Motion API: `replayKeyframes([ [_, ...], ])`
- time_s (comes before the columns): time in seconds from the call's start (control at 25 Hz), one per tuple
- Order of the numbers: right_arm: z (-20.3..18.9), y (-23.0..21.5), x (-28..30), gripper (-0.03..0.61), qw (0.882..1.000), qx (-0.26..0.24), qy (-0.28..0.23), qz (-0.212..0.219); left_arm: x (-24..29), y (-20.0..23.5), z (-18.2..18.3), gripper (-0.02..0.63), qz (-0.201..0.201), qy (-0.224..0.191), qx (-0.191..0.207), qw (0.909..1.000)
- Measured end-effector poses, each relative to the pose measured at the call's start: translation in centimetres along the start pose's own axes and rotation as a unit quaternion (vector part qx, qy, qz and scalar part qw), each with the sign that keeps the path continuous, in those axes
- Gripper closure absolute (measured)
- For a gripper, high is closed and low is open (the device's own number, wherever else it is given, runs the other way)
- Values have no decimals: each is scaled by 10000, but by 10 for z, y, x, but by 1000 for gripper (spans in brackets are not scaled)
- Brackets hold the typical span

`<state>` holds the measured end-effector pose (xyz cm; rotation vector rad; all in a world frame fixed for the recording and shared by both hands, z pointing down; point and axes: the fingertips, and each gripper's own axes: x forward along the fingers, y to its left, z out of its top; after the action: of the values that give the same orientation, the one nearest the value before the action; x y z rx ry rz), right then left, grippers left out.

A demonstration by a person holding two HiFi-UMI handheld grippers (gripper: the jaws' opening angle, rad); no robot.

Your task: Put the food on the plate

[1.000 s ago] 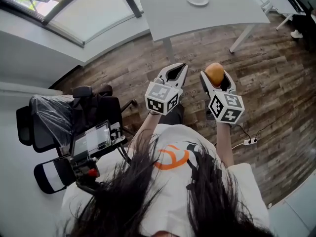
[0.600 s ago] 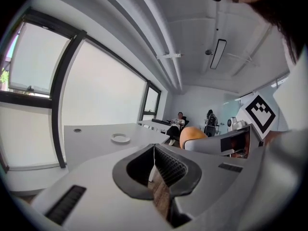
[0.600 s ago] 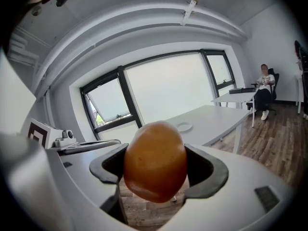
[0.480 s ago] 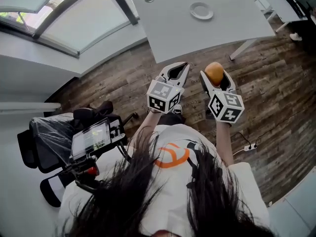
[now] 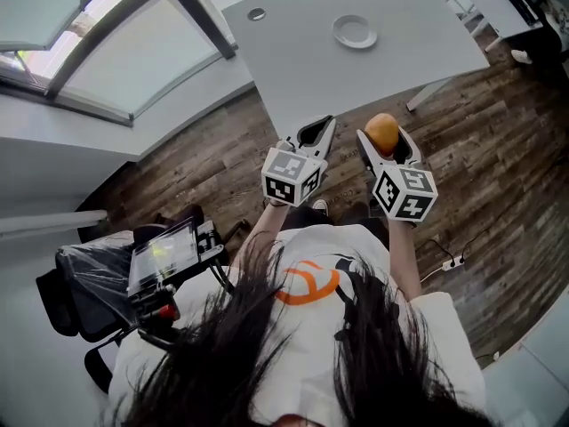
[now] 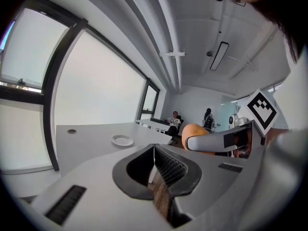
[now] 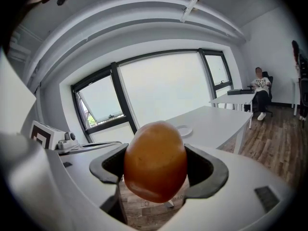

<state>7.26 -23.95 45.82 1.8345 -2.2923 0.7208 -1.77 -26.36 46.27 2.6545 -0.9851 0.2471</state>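
An orange-brown, egg-shaped piece of food (image 7: 155,160) sits clamped between the jaws of my right gripper (image 5: 384,134), held in the air above the wooden floor; it also shows as an orange ball (image 5: 383,131) in the head view and as the food (image 6: 193,131) in the left gripper view. My left gripper (image 5: 318,133) is beside it, jaws shut together with nothing between them. A small white plate (image 5: 355,31) lies on the white table (image 5: 293,52) ahead; the plate (image 6: 122,140) and the plate (image 7: 182,130) show in both gripper views.
A black office chair (image 5: 107,283) with a device on it stands at my left. A power strip and cable (image 5: 452,259) lie on the wooden floor at the right. Large windows (image 5: 107,52) run along the left. Two people (image 6: 174,120) are at a far desk.
The white table and plate have come closer and lower in the head view as I move toward them. Both grippers keep their hold and spacing.
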Motion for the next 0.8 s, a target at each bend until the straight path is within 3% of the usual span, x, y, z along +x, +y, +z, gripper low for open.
replayKeyframes([
  [0.32,9,-16,22,213,9999,1,110,-19,25,16,0,607,15,88,-85,9999],
  [0.8,53,-69,120,212,9988,-166,284,372,106,77,28,607,544,27,-249,9982],
])
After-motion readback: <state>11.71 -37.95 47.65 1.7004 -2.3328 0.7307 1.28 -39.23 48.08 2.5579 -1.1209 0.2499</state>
